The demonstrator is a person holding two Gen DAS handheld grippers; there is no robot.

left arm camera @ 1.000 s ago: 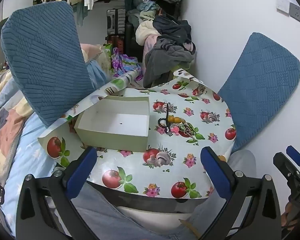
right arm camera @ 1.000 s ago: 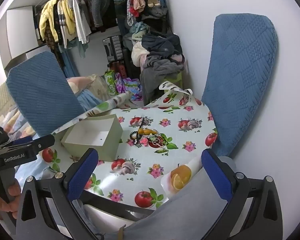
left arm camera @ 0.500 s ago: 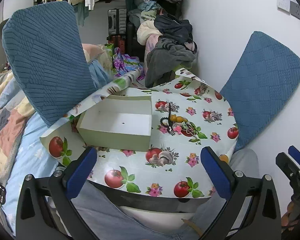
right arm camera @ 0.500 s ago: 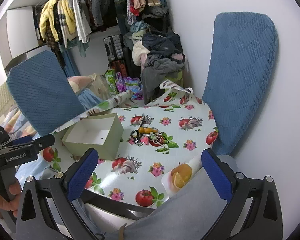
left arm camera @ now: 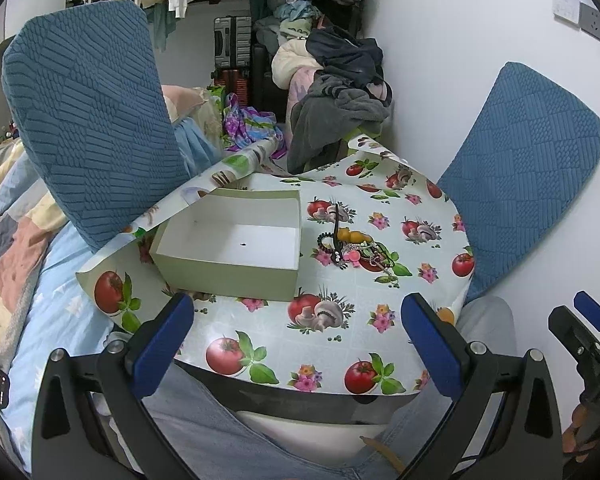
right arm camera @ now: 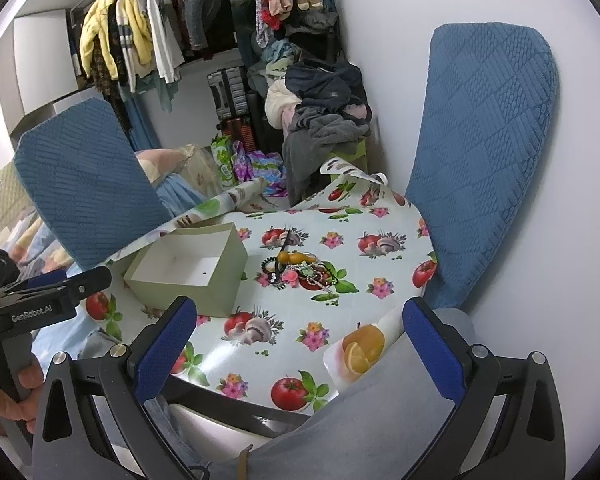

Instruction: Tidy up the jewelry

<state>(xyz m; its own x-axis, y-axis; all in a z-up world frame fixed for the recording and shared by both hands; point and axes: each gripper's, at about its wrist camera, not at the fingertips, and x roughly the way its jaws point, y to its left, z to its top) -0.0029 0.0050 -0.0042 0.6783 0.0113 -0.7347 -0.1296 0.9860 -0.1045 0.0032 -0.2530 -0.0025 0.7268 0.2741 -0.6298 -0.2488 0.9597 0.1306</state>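
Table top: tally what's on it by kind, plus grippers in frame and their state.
Open box: 1, nothing in it but a dark speck
Jewelry pile: 1 tangled heap beside the box, pieces too tangled to count
Blue chair backs: 2, one on each side of the table
Grippers, left gripper and right gripper: 2, both open, holding nothing
Total: 6

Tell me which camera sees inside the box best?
The left wrist view: it looks down into the open box, showing its white floor and a tiny dark speck. The right wrist view shows the box smaller and more side-on.
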